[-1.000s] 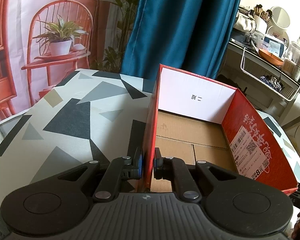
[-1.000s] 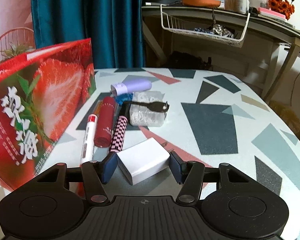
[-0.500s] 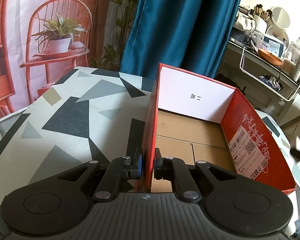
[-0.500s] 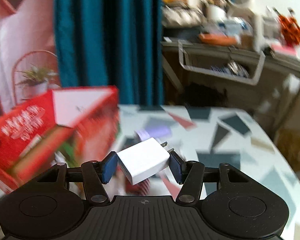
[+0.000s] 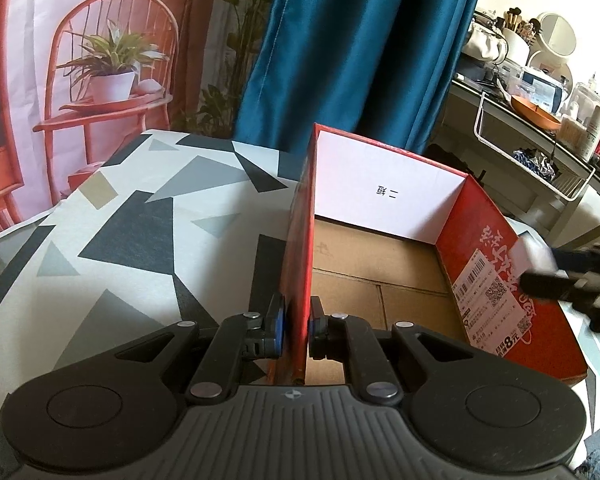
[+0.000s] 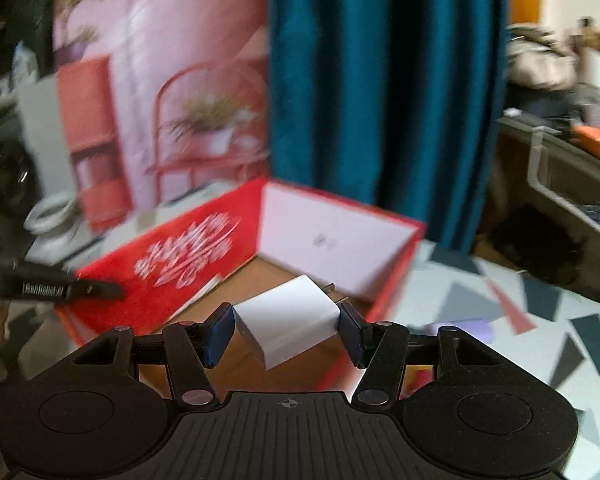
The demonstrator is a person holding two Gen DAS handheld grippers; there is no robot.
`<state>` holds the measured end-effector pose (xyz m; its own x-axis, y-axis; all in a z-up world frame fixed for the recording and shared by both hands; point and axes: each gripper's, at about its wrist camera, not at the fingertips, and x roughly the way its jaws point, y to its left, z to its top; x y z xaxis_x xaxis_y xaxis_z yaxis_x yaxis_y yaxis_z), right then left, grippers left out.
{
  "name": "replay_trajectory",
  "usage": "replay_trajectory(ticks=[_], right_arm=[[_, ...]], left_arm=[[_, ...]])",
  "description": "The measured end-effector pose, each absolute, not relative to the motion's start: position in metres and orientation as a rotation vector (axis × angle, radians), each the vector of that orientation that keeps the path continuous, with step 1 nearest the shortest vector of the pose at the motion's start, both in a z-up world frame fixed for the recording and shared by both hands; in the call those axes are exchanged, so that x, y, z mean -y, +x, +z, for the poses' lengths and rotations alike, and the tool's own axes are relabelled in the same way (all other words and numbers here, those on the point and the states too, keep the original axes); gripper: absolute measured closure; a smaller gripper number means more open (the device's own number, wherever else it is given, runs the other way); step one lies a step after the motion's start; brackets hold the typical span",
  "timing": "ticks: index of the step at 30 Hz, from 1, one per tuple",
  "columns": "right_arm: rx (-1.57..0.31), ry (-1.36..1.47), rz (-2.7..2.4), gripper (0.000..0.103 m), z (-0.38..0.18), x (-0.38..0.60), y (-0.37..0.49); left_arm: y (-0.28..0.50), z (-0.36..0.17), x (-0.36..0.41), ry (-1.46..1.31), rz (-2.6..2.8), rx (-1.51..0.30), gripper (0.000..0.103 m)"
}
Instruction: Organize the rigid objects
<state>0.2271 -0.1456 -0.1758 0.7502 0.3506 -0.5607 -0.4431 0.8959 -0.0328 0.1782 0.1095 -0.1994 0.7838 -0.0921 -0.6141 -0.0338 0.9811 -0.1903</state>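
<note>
Right claw (image 6: 286,330) pinching the white charger (image 6: 288,326), prongs pointing ahead, poised above the near right wall of the open red box (image 5: 384,280), bare floor just ahead and below; left claw (image 5: 296,330) pressed together on the box's left wall.

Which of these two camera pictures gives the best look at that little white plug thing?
The right wrist view: the white charger sits sharp and close between the right gripper jaws, prongs visible. The left wrist view shows only a blurred white corner at the red box's right wall.
</note>
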Motion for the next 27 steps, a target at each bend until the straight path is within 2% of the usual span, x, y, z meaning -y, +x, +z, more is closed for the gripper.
replay_trajectory(ticks=[5, 12, 21, 27], right_arm=[[-0.651, -0.231, 0.483, 0.050, -0.191, 0.118, 0.226], [-0.700, -0.168, 0.481, 0.050, -0.205, 0.110, 0.219], [-0.684, -0.194, 0.456, 0.050, -0.214, 0.104, 0.218], [-0.647, -0.089, 0.428, 0.049, -0.208, 0.117, 0.218]], left_arm=[[0.178, -0.199, -0.110, -0.202, -0.035, -0.671, 0.090], [0.179, -0.199, -0.110, -0.199, -0.037, -0.674, 0.090], [0.178, -0.199, -0.110, -0.202, -0.038, -0.674, 0.090], [0.179, -0.199, -0.111, -0.204, -0.043, -0.678, 0.090]])
